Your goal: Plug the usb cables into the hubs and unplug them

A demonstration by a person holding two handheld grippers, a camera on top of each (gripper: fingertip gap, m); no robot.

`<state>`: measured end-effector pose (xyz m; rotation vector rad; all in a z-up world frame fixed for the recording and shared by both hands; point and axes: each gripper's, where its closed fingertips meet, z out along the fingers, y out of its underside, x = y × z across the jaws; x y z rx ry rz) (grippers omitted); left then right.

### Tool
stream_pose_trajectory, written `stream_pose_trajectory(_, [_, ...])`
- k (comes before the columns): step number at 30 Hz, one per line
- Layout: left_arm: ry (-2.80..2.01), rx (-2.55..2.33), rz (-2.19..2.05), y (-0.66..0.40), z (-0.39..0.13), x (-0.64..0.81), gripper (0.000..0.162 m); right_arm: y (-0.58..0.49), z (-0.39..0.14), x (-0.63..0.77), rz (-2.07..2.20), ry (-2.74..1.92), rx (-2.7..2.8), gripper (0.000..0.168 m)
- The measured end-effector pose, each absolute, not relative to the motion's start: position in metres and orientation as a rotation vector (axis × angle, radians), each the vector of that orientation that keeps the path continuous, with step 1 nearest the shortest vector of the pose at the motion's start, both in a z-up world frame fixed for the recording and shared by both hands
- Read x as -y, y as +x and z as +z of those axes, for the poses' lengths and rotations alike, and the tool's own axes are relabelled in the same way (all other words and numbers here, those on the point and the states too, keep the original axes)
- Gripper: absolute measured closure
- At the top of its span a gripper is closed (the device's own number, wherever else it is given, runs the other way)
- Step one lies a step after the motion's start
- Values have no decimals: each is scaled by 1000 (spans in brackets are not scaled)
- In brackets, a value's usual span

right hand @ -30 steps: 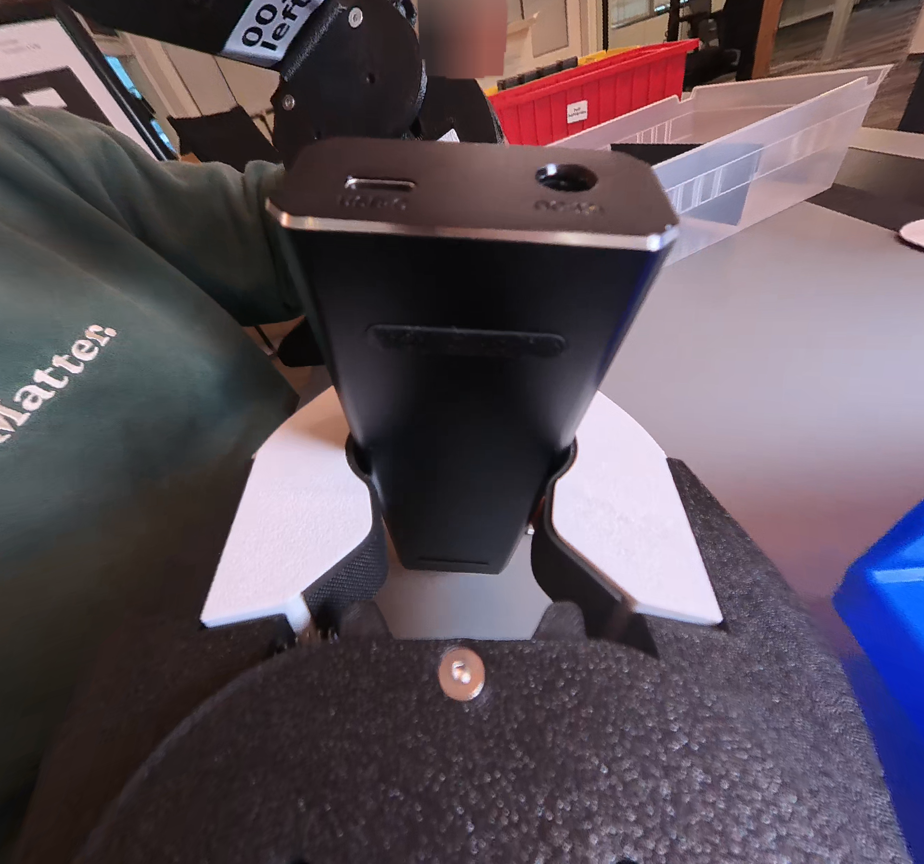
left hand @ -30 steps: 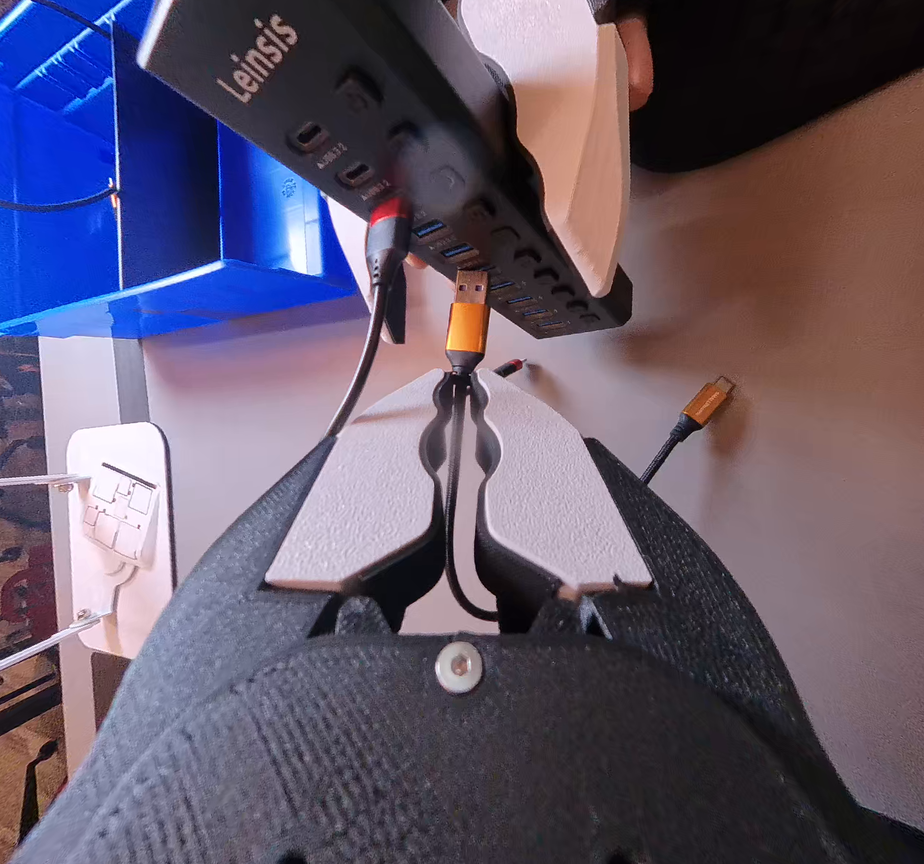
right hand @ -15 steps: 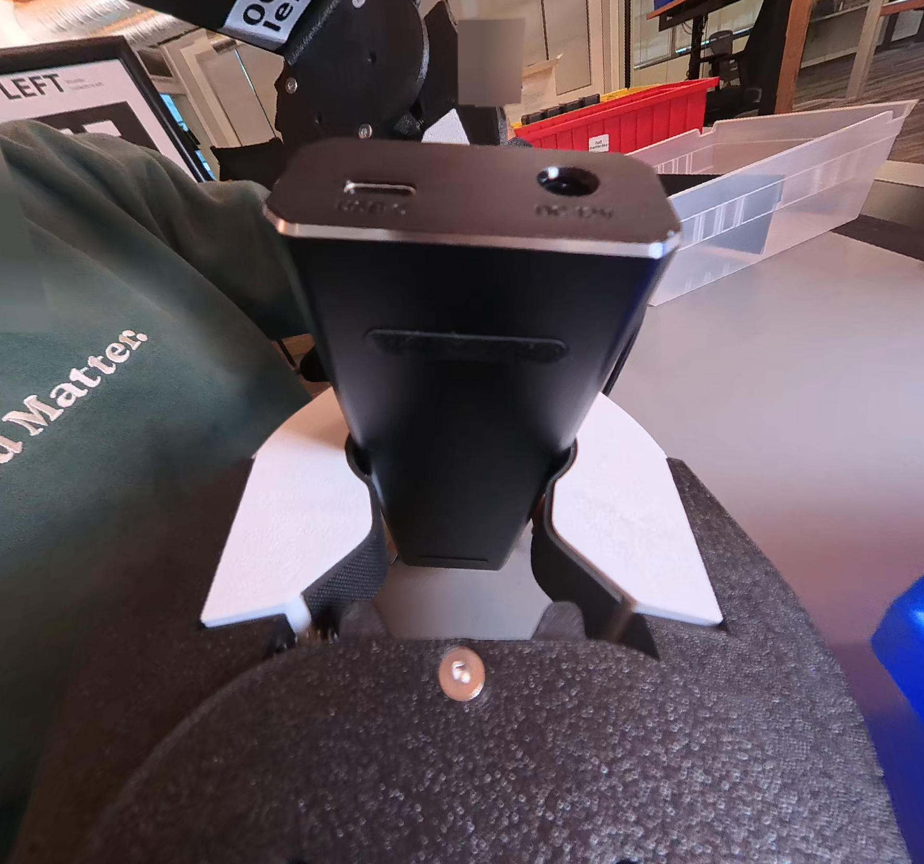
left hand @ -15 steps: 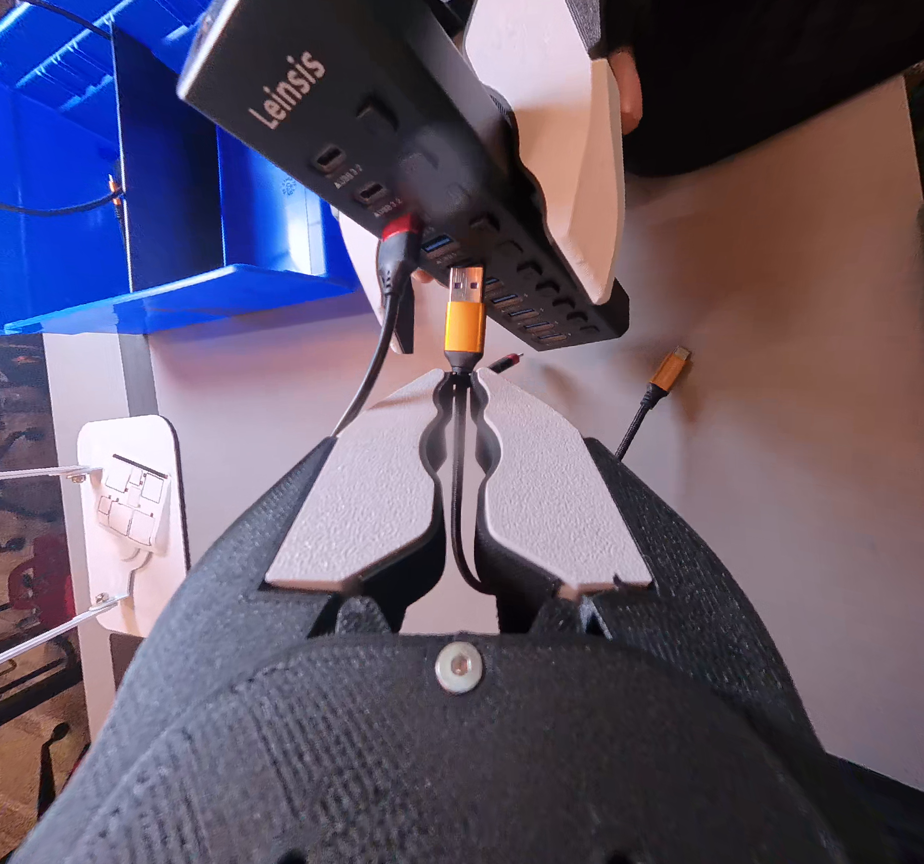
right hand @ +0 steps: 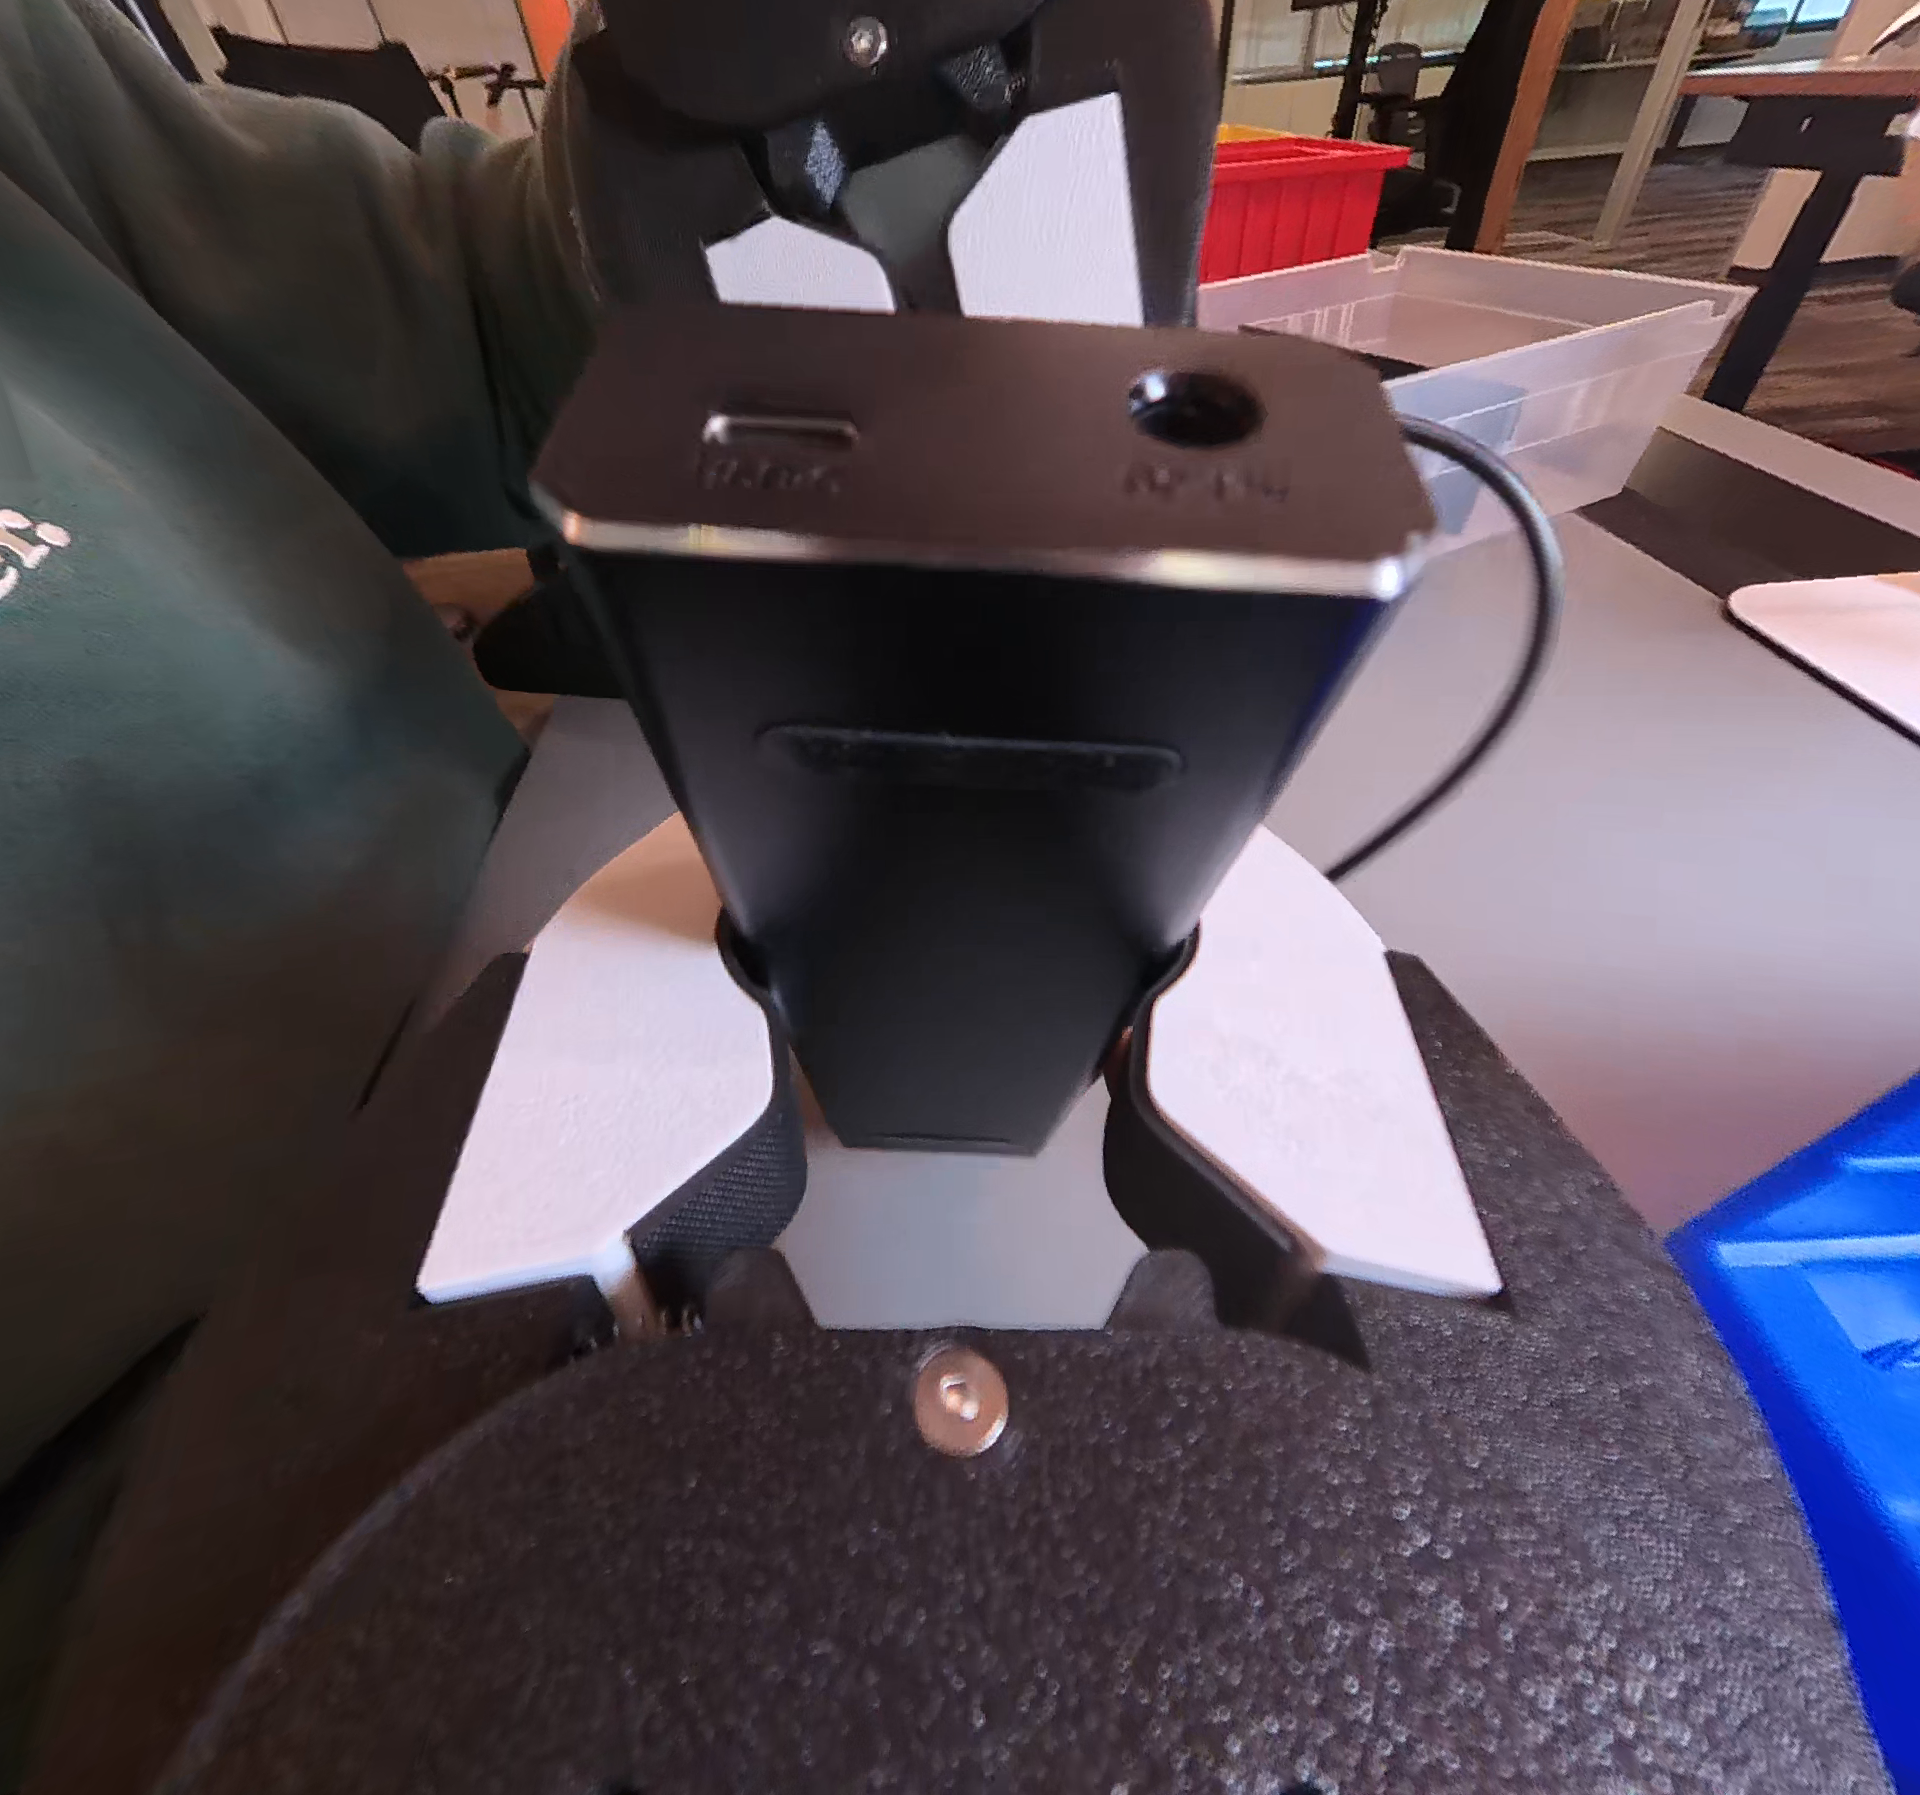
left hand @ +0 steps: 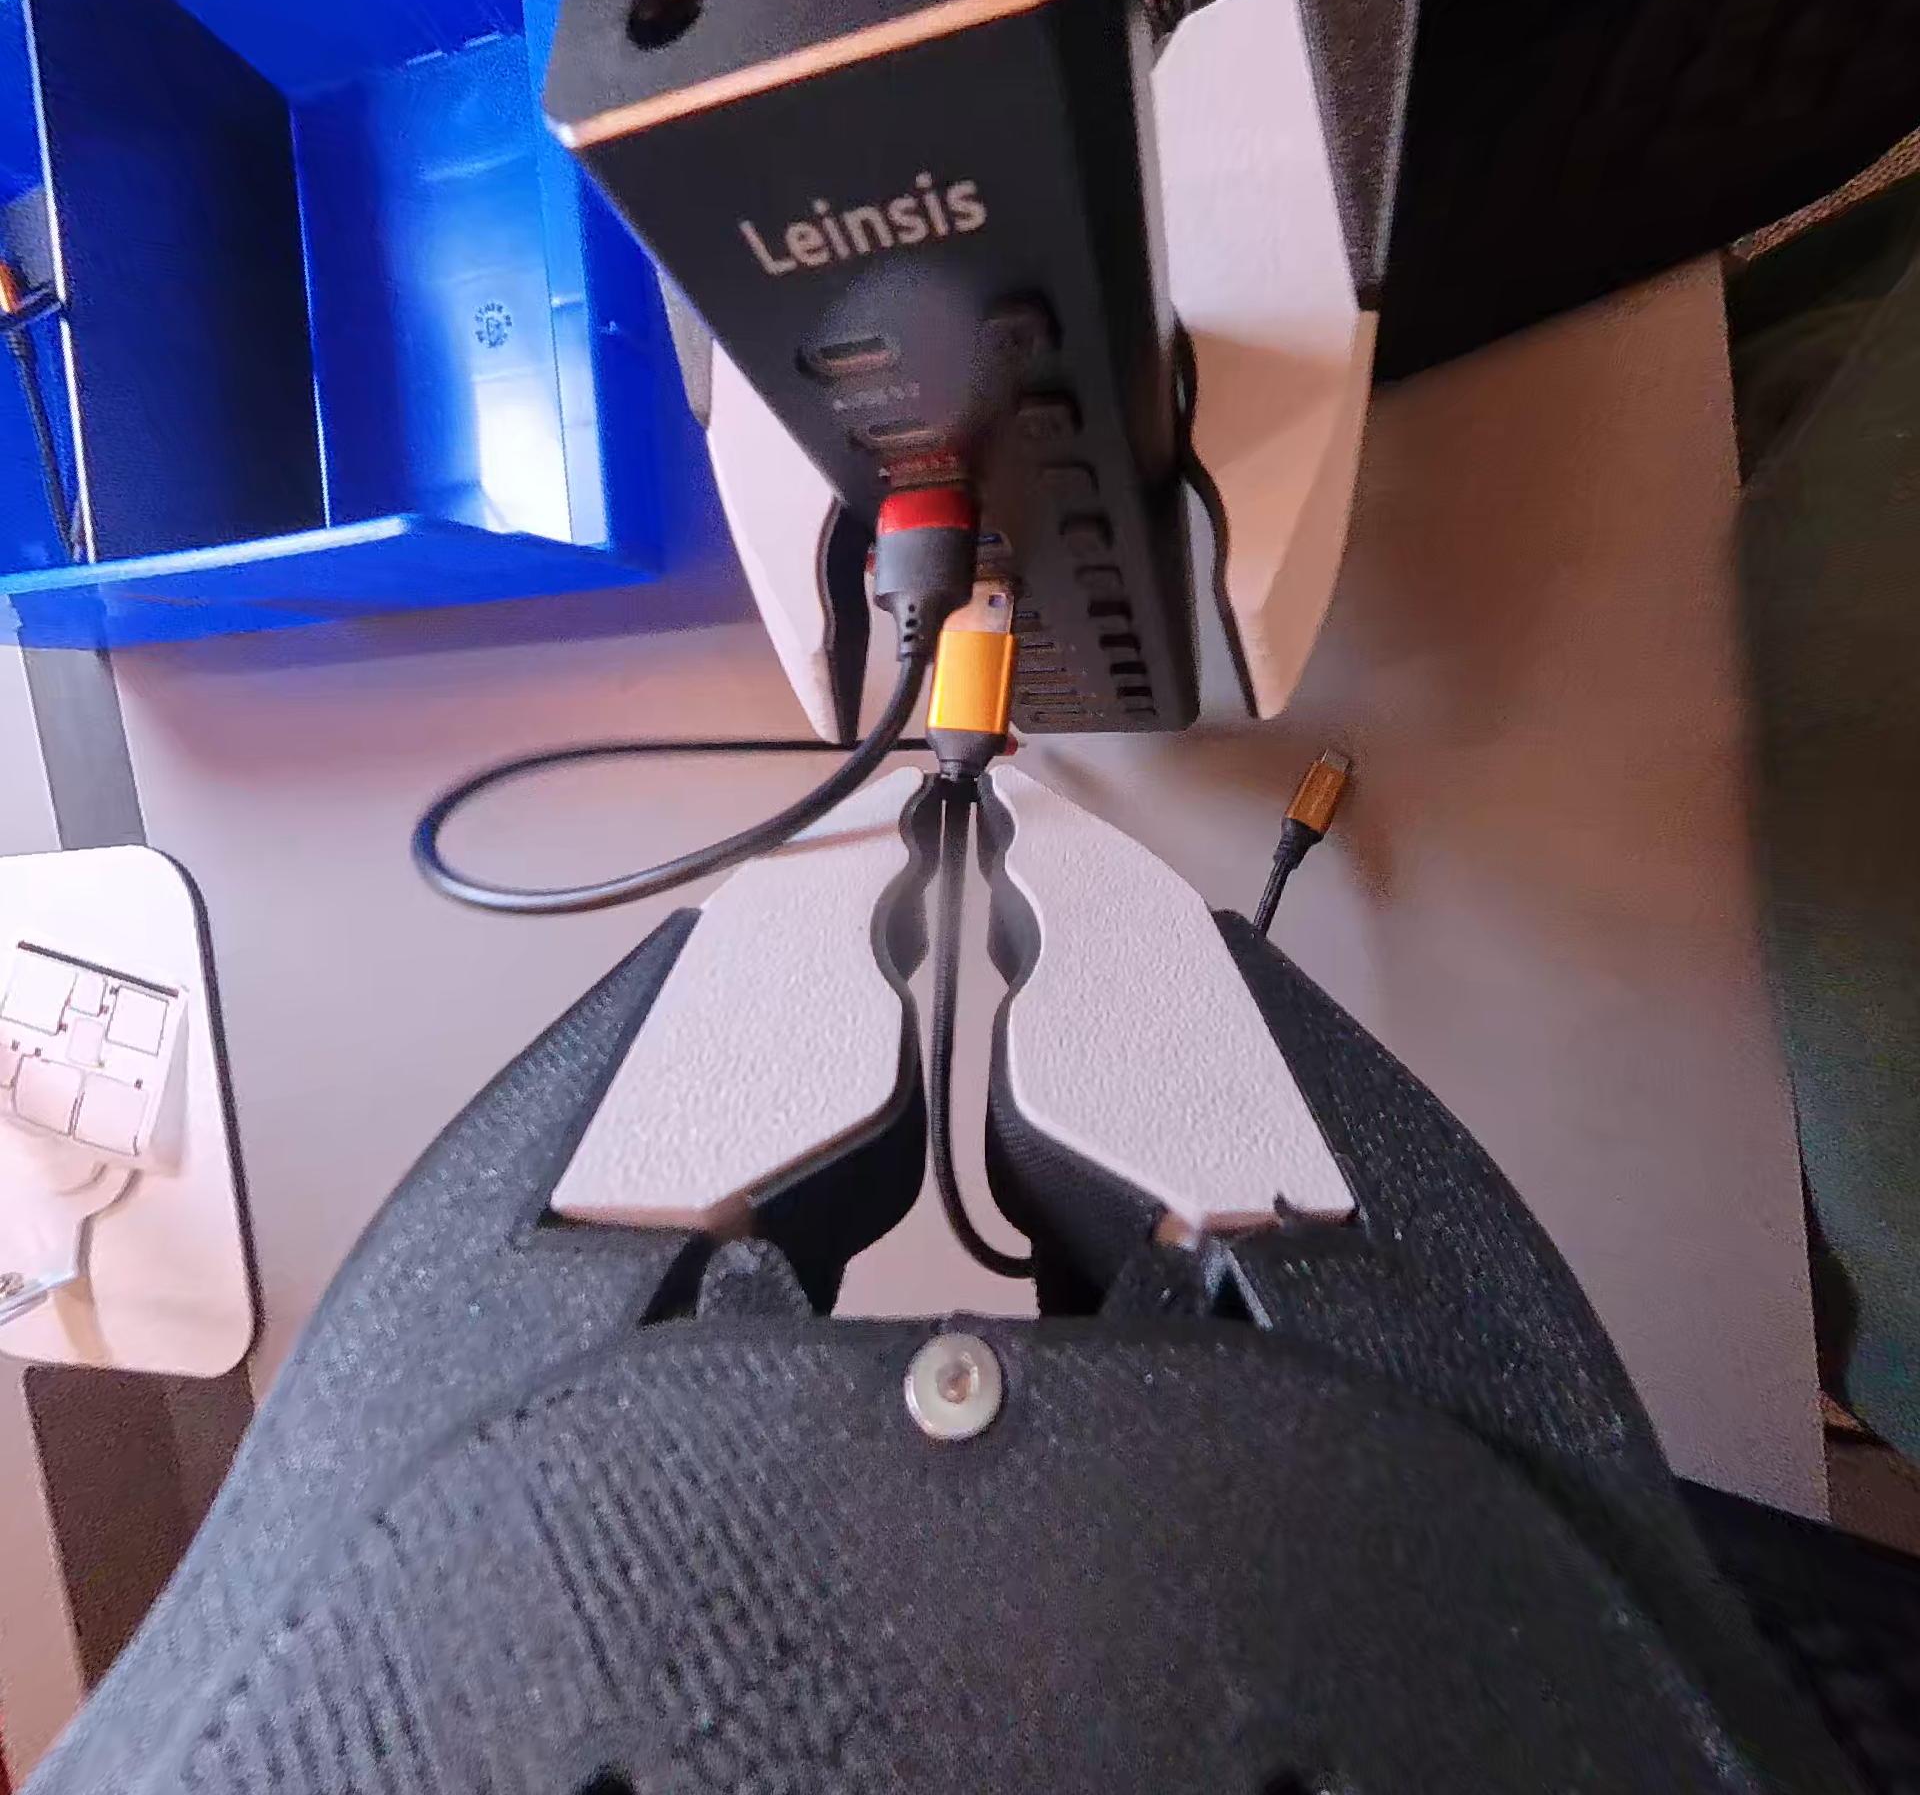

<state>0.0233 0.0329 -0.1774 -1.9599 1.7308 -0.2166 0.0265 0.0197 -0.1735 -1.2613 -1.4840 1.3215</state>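
Note:
My left gripper (left hand: pixel 958 777) is shut on the braided cable of an orange USB plug (left hand: pixel 972 677). The plug's metal tip meets the port row of the long black USB hub (left hand: pixel 883 218); how far it is in I cannot tell. A red-and-black plug (left hand: pixel 923 540) sits in a port just above it, its black cable (left hand: pixel 582 888) looping over the table. My right gripper (right hand: pixel 961 966) is shut on the hub (right hand: pixel 966 665) and holds it above the table; its white fingers (left hand: pixel 1262 374) show in the left wrist view. The cable's other orange end (left hand: pixel 1311 795) lies on the table.
A blue bin (left hand: pixel 312 239) stands at the left, also in the right wrist view (right hand: pixel 1829 1330). A white holder (left hand: pixel 104 1101) lies at the table's left edge. A clear bin (right hand: pixel 1507 363) and a red bin (right hand: pixel 1299 187) stand farther off. A person's green sleeve (right hand: pixel 208 706) is close by. My two grippers' fingertips are within a few centimetres of each other.
The hub has swung round so it points more along my left gripper's line, and it is nearer. The orange plug's tip has moved up to the port row.

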Motion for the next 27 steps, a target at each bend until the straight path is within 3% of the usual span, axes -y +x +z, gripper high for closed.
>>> stream_pose_trajectory(4, [-1952,-1810,-132,22,-184,-32,156,25,-178,-17,1299,-1265,1507,97])
stream_pose_trajectory(27, [-1643,-1359,-701,55,-145,-18,156,46,-131,-9,1462,-1055,1359,96])
